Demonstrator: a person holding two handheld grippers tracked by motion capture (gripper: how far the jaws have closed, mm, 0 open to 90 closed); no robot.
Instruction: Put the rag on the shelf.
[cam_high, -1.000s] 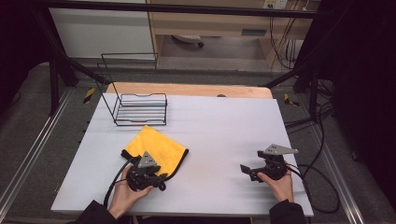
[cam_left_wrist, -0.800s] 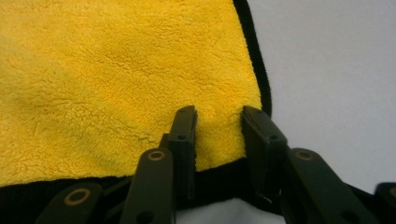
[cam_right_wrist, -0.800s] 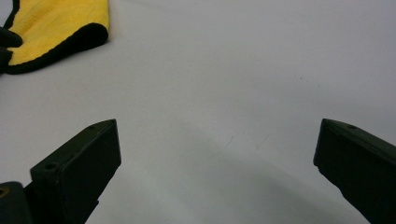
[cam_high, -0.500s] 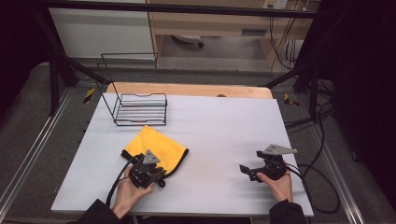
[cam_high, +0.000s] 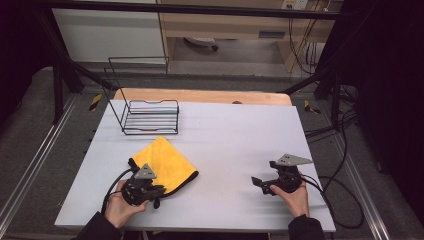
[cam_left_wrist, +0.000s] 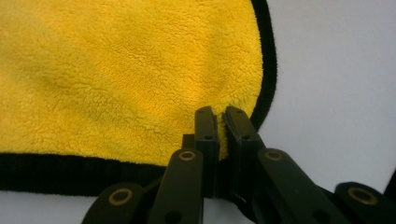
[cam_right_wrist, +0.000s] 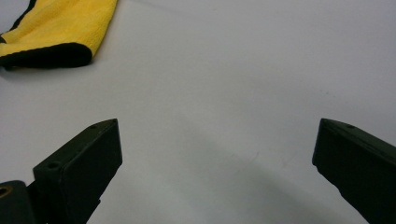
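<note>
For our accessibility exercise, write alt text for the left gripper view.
The left gripper, its two black jaws nearly together, pinches the black-trimmed edge of a yellow microfibre cloth lying on a pale grey table.

Left claw (cam_left_wrist: 220, 122) pinched nearly closed, right claw (cam_right_wrist: 217, 154) spread wide

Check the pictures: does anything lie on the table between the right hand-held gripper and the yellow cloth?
Nothing visible does. The right hand-held gripper rests open on the table, and bare white surface runs from it to the yellow cloth, whose near edge the left hand-held gripper already pinches.
</note>
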